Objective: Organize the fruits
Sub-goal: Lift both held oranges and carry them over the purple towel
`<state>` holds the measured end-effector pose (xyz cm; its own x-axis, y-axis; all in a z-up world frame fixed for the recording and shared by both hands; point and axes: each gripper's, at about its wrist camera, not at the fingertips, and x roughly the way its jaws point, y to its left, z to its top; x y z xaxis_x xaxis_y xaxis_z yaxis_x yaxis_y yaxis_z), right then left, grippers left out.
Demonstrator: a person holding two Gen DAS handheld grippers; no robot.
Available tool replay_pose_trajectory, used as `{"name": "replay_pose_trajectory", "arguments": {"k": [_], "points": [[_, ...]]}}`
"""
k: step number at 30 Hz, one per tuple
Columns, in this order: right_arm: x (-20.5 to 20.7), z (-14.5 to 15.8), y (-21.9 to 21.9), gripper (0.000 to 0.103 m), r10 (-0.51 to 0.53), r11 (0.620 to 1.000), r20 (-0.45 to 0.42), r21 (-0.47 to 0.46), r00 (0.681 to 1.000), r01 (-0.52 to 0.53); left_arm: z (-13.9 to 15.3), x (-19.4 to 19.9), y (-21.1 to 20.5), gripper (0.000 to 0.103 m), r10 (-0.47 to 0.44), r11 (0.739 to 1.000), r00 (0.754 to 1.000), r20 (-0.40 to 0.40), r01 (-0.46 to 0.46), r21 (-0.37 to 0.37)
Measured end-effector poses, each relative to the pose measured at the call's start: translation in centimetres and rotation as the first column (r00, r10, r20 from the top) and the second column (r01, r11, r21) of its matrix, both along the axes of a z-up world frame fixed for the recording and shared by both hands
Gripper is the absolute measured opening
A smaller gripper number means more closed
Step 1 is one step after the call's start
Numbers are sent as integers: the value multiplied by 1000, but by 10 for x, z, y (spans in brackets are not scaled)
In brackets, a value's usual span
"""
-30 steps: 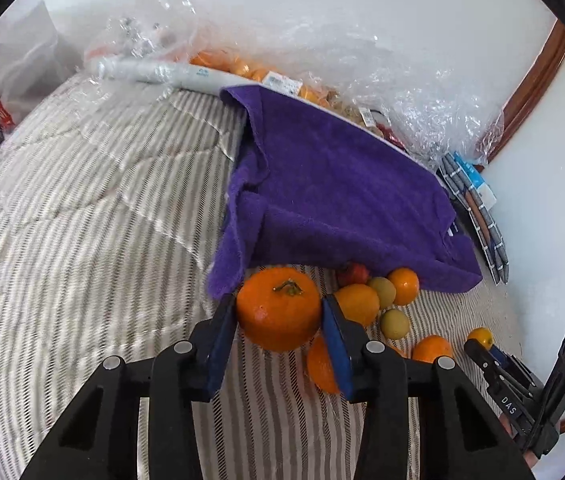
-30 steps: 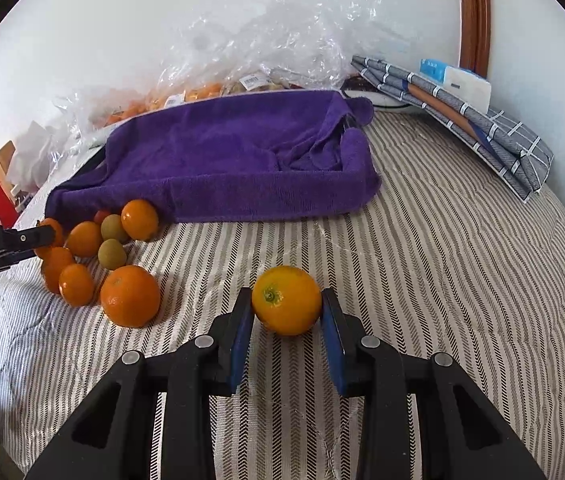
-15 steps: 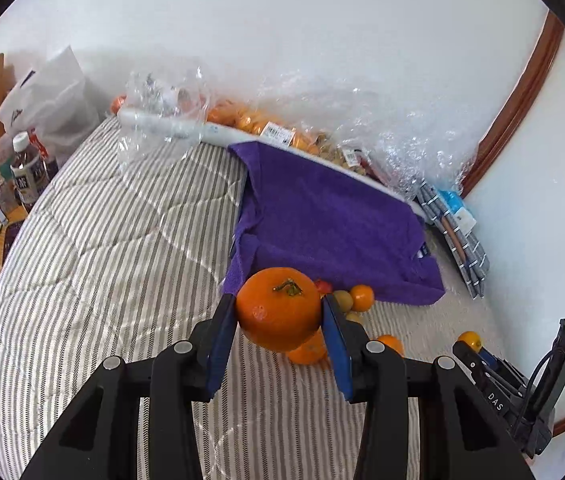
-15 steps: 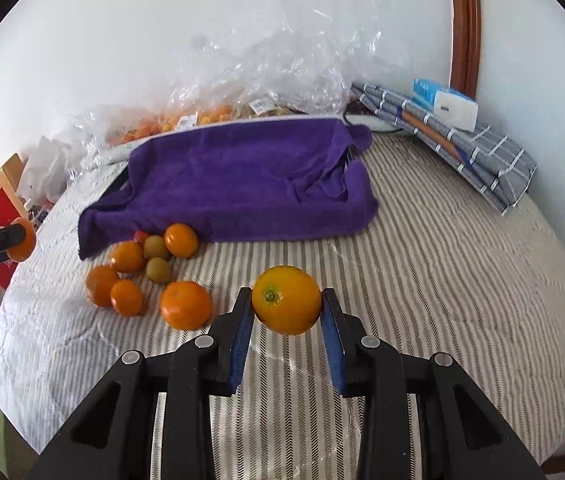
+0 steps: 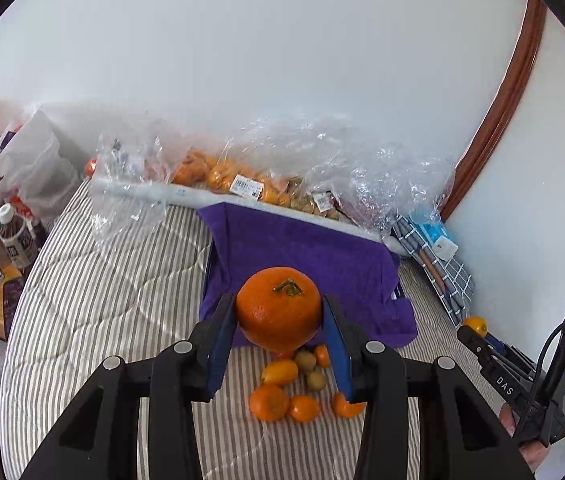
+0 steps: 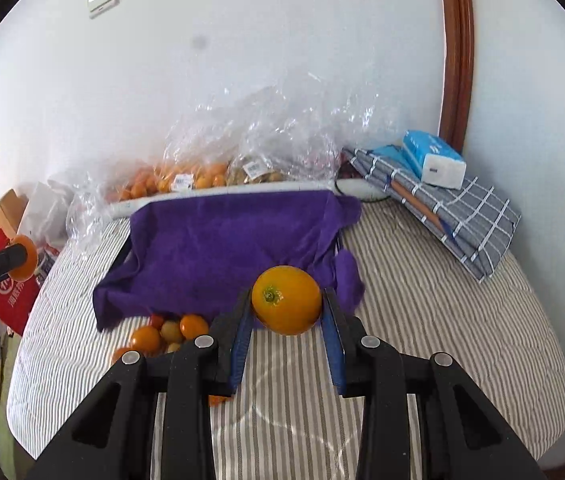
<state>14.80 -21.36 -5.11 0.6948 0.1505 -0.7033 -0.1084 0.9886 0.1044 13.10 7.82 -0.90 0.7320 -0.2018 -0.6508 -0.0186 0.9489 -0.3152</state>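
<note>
My left gripper (image 5: 278, 320) is shut on a large orange with a stem (image 5: 278, 307), held high above the striped bed. My right gripper (image 6: 286, 312) is shut on a smaller yellow-orange fruit (image 6: 286, 299), also held up in the air. A purple towel (image 5: 302, 256) covers a tray in the middle of the bed; it also shows in the right wrist view (image 6: 218, 248). A cluster of small oranges and greenish fruits (image 5: 294, 384) lies on the bed at the towel's near edge, seen too in the right wrist view (image 6: 166, 330).
Clear plastic bags of oranges (image 5: 234, 180) line the wall behind the towel. A folded checked cloth (image 6: 450, 216) with a tissue pack (image 6: 434, 158) lies at the back right. Bottles (image 5: 14, 236) and a red box (image 6: 6, 296) stand off the bed's left side.
Both grippers have risen well above the bed with their fruits still held. The towel and the fruit cluster now look smaller and farther below.
</note>
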Motion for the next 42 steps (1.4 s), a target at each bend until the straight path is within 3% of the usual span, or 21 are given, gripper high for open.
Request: {"name": "replay_pose_trajectory", "arguments": {"k": [11, 27, 42], "points": [[66, 2, 10, 33, -9, 1000, 19, -7, 1000, 9, -7, 69, -1, 41, -7, 1000, 1000, -13, 7, 23], [156, -49, 13, 33, -12, 1000, -38, -18, 999, 11, -61, 157, -5, 41, -23, 999, 996, -90, 26, 28], [197, -112, 32, 33, 50, 998, -152, -41, 987, -57, -132, 199, -17, 41, -37, 996, 975, -220, 55, 72]]}}
